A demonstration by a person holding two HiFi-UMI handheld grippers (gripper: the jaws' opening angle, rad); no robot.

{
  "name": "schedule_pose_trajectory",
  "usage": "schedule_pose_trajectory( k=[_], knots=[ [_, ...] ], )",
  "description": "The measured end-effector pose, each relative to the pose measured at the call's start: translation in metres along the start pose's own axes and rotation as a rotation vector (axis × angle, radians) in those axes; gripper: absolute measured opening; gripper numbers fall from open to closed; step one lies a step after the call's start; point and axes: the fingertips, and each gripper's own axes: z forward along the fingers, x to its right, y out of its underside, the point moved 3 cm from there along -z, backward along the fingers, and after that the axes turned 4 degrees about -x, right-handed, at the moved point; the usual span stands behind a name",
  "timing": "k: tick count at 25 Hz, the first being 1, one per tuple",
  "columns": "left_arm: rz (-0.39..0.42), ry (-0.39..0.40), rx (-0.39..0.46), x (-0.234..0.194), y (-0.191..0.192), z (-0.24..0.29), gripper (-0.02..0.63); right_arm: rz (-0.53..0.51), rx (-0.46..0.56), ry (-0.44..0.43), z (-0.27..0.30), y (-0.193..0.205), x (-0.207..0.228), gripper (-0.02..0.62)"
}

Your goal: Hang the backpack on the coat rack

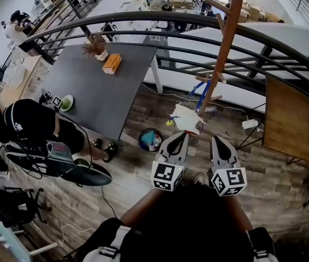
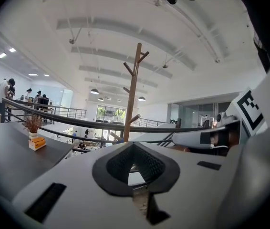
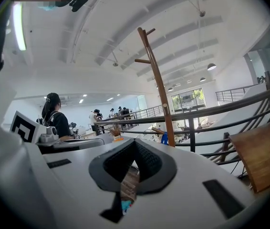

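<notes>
Two grippers, left [image 1: 182,136] and right [image 1: 216,141], hover with fingers pressed together, empty. One pale backpack [image 1: 186,118] lies on the floor [image 1: 138,171] at their 12 o'clock, by the foot of the one coat rack [image 1: 224,48].

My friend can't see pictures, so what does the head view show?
The left tongs and right tongs, both shut and empty, point side by side at a pale bag lying on the wooden floor at the foot of a brown coat rack. A dark table stands to the left, with a curved railing behind it.
</notes>
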Motion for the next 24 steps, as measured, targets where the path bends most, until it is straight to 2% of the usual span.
schedule_pose_trajectory(
  k=[12,24],
  knots=[
    [-0.018,-0.038,0.011,0.006,0.001,0.015,0.006,-0.013,0.001,-0.025,-0.001,-0.001,0.022,0.011],
    [-0.014,-0.045,0.003,0.011,0.000,0.028,0.006,-0.032,0.007,-0.052,0.003,-0.009,0.031,0.011]
  ],
)
